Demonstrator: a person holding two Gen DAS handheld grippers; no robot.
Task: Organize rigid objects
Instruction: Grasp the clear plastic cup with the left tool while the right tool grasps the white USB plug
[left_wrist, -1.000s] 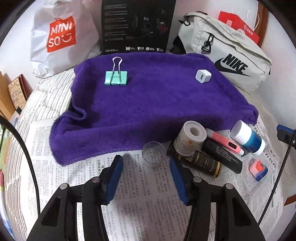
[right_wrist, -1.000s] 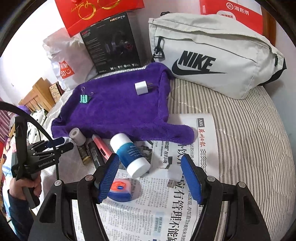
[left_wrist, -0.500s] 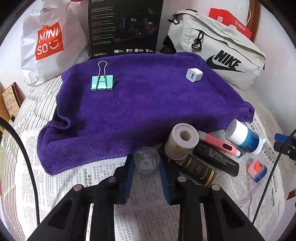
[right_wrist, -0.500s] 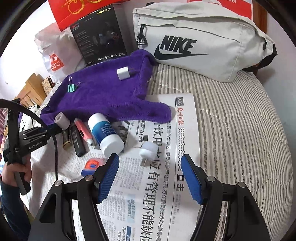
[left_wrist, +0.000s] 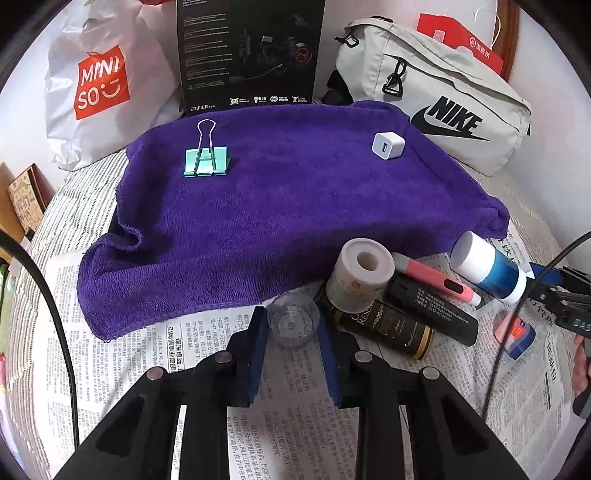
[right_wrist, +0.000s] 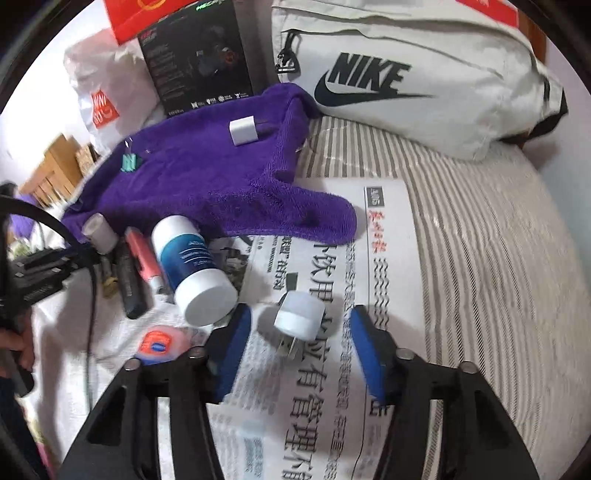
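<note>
My left hand-held gripper (left_wrist: 291, 328) grasps the cup (left_wrist: 293, 325); right (right_wrist: 299, 332) is closing round the plug (right_wrist: 298, 315) (2 on the towel (left_wrist: 288, 206), 6 left).

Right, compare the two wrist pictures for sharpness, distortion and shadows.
Left wrist view: sharp, with the print on the newspaper readable and the small clear cup crisp; fisheye bending and a dark rim at the corners. Right wrist view: motion-smeared, worst at the left edge and on the striped bedding; the white plug looks soft and casts a faint shadow.

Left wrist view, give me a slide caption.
Left gripper shut on clear plastic cup beside purple towel.
</note>
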